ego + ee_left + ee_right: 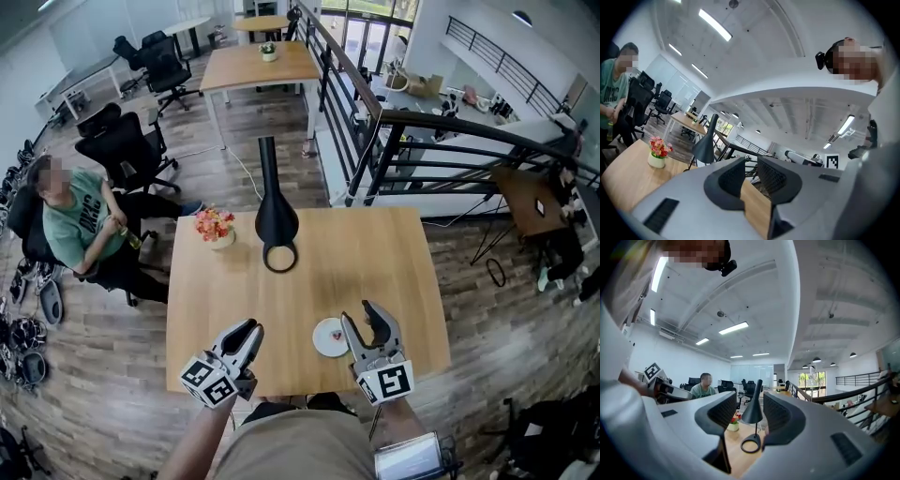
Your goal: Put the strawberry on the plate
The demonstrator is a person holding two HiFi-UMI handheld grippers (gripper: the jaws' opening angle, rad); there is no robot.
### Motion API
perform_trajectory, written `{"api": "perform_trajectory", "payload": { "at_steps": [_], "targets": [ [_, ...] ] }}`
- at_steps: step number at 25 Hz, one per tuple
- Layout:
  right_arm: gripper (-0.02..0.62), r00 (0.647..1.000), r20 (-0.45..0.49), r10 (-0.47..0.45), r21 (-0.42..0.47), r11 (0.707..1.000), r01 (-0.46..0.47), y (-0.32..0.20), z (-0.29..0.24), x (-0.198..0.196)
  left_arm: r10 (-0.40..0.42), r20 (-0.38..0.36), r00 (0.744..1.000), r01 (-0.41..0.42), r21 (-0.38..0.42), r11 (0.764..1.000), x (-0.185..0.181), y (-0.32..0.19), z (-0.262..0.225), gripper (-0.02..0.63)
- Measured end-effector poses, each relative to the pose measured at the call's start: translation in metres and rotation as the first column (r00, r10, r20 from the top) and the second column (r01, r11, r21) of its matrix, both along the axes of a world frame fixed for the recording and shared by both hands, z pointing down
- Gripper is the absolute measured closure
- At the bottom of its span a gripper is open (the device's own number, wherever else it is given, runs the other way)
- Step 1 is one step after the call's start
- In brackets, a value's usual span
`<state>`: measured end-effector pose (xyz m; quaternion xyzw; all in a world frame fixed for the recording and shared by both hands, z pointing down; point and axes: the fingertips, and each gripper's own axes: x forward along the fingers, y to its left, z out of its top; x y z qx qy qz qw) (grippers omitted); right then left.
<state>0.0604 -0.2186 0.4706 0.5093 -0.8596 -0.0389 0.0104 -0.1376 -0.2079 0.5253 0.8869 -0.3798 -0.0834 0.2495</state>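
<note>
Standing beyond plate (319,343): lamp (277,220), flower pot (221,240); strawberry (337,335) on it, nr right gripper (357,315).

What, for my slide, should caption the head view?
Strawberry on the plate; left gripper and right gripper open, empty, at the table's near edge; lamp beyond.

The right gripper (749,409) gapes empty, framing a black lamp (753,416) and flower pot (733,425) on the table (737,456)

Table (375,253) — near edge, right of centre: strawberry (337,335) on plate (323,345) | far side: desk lamp (277,220), flower pot (217,230) just to its left | seated person (80,220) left of table — apart.
</note>
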Motion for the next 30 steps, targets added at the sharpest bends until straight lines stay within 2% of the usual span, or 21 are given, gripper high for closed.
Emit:
{"api": "perform_trajectory", "payload": {
  "at_steps": [3,9,13,17,21,22,23,24,27,30],
  "targets": [
    [0.413,0.999,-0.044,0.014,0.022,1.0,-0.013,0.017,-0.014,-0.015,-0.007,-0.007,1.0,0.008,0.024,1.0,-0.018,0.007,-0.012,0.543],
    [0.414,0.993,-0.114,0.025,0.029,0.999,-0.022,0.04,-0.011,-0.037,-0.021,-0.038,0.999,0.021,0.003,1.0,-0.042,0.02,-0.011,0.543],
    [0.414,0.987,-0.154,0.048,0.026,0.999,-0.044,0.048,0.001,-0.037,0.006,-0.014,1.0,-0.006,-0.005,1.0,-0.043,0.027,0.004,0.543],
    [0.414,0.983,-0.178,0.049,-0.032,0.998,-0.055,0.054,0.024,-0.037,0.022,-0.025,0.999,-0.023,-0.038,0.999,-0.044,0.033,0.012,0.543],
    [0.414,0.976,-0.219,0.016,-0.098,0.994,-0.038,0.062,0.038,-0.04,0.039,-0.03,0.999,-0.04,-0.024,0.999,-0.04,0.038,0.01,0.543],
    [0.425,0.969,-0.247,0.0,-0.12,0.992,-0.03,0.064,0.042,-0.042,0.038,-0.03,0.999,-0.039,-0.027,0.999,-0.04,0.039,0.009,0.543],
    [0.473,0.96,-0.281,-0.021,-0.139,0.99,-0.019,0.065,0.046,-0.045,0.036,-0.032,0.999,-0.037,-0.03,0.999,-0.04,0.039,0.009,0.543],
    [0.474,0.95,-0.309,-0.041,-0.147,0.989,-0.005,0.067,0.049,-0.049,0.036,-0.035,0.999,-0.037,-0.032,0.999,-0.039,0.039,0.01,0.543],
    [0.483,0.947,-0.314,-0.066,-0.122,0.992,0.029,0.068,0.056,-0.053,0.043,-0.042,0.998,-0.044,-0.031,0.999,-0.035,0.042,0.012,0.543],
    [0.495,0.955,-0.293,-0.048,-0.112,0.994,0.015,0.067,0.053,-0.048,0.05,-0.034,0.998,-0.051,-0.04,0.998,-0.029,0.046,0.014,0.543]
  ]
}}
